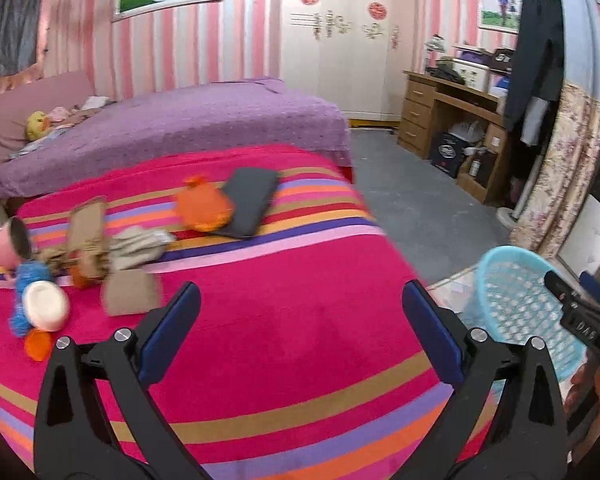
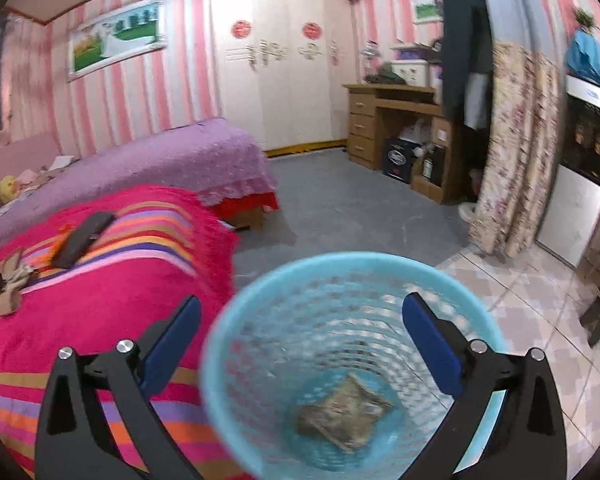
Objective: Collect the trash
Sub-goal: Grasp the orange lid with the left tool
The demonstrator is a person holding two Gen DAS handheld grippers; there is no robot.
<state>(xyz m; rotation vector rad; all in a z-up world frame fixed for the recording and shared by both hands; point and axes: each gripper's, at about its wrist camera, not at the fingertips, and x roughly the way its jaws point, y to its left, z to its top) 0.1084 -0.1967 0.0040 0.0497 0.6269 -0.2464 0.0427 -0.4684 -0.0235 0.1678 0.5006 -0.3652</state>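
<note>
Meanwhile my left gripper [image 1: 300, 312] hung over the striped blanket [image 1: 260, 320] with its fingers spread wide and nothing between them. My right gripper [image 2: 300, 320] was likewise wide apart and empty, poised above the mouth of the blue basket [image 2: 236, 320], which stood on the floor just beside the blanket's edge. At the bottom of the basket lay one crumpled brown wrapper [image 2: 344, 412]. From the left view the basket [image 1: 496, 268] sat off the blanket's right edge, with my right gripper [image 1: 580, 300] over its rim. Trash was scattered on the blanket, toward its far left part: a brown paper piece [image 1: 130, 292] nearest my left fingers, a white cup [image 1: 46, 306] touching a blue wad [image 1: 26, 280], a small orange scrap [image 1: 38, 344] just below the cup, a folded cardboard strip [image 1: 86, 236], and a beige crumple [image 1: 140, 244] beside it. Farther back on the blanket an orange bag [image 1: 204, 204] rested against a dark flat pouch [image 1: 248, 200]. A pink tube [image 1: 10, 248] poked in at the blanket's left edge. Much of this was blurred.
</note>
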